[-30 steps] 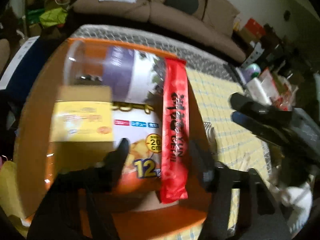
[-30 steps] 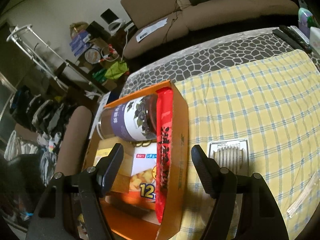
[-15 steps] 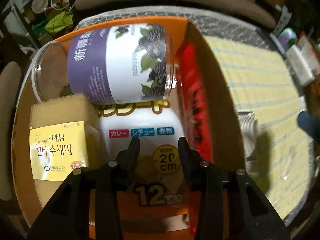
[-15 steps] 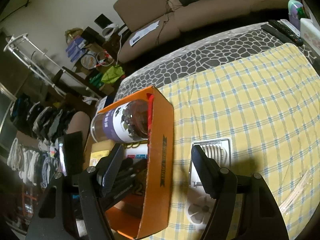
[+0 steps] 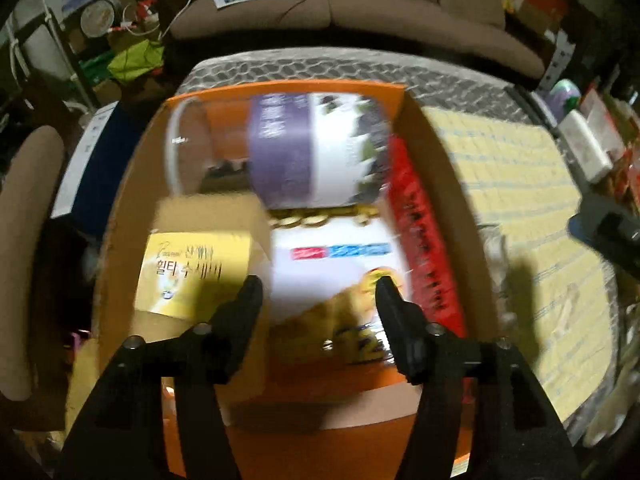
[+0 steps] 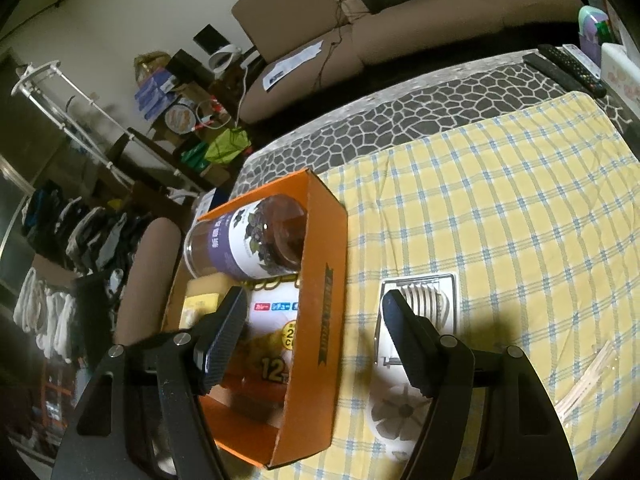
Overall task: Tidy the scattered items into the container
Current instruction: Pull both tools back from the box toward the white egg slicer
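The orange cardboard box [image 5: 440,148] [image 6: 324,256] stands at the table's left end. It holds a clear jar with a purple and white label [image 5: 304,148] [image 6: 248,248], a sponge with a yellow label [image 5: 192,268] [image 6: 204,292], a flat white pack marked 12 [image 5: 332,276] [image 6: 276,328] and a red stick packet [image 5: 428,248]. My left gripper [image 5: 316,292] is open and empty above the box. My right gripper [image 6: 316,316] is open and empty over the box's right wall. A white egg slicer [image 6: 424,304] lies on the cloth beside the box.
A yellow checked cloth [image 6: 500,208] covers the grey-patterned table [image 6: 420,112]. A white round slicer piece [image 6: 396,412] and clear plastic forks [image 6: 588,384] lie near the front edge. Remotes [image 6: 568,68] lie at the far right. A brown sofa [image 6: 400,20] stands behind.
My left gripper opened wider and drew back up from low inside the box. My right gripper drifted slightly nearer the egg slicer. The box contents have not moved.
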Demonstrator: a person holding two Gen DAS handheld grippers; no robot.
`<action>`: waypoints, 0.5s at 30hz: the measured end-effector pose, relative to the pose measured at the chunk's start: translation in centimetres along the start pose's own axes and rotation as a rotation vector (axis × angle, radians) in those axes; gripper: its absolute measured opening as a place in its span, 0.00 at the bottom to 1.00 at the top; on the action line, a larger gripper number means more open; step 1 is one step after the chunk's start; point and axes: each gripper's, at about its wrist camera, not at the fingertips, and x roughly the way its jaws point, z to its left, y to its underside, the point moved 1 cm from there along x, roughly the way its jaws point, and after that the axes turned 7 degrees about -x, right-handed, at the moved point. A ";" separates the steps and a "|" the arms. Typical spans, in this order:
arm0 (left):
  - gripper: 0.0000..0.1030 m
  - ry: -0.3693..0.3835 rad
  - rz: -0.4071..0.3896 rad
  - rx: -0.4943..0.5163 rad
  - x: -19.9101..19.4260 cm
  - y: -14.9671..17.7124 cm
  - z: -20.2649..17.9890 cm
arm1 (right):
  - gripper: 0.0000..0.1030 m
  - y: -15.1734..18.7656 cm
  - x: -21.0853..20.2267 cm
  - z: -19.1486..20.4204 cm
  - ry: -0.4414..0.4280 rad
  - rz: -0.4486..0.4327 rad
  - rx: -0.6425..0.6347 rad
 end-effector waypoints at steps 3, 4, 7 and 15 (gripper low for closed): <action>0.47 -0.015 0.017 -0.039 0.6 -0.1 2.5 | 0.71 0.1 -0.2 0.0 0.004 -0.001 -0.003; 0.45 0.011 0.026 -0.065 0.6 -0.3 3.0 | 0.71 0.2 -0.3 0.0 0.004 -0.001 -0.003; 0.50 0.078 0.022 -0.100 -0.2 -0.1 3.6 | 0.71 0.1 -0.3 0.1 0.006 -0.002 -0.011; 0.80 0.314 -0.060 -0.133 -4.1 0.8 1.8 | 0.72 0.2 -1.9 -1.8 0.044 -0.014 -0.008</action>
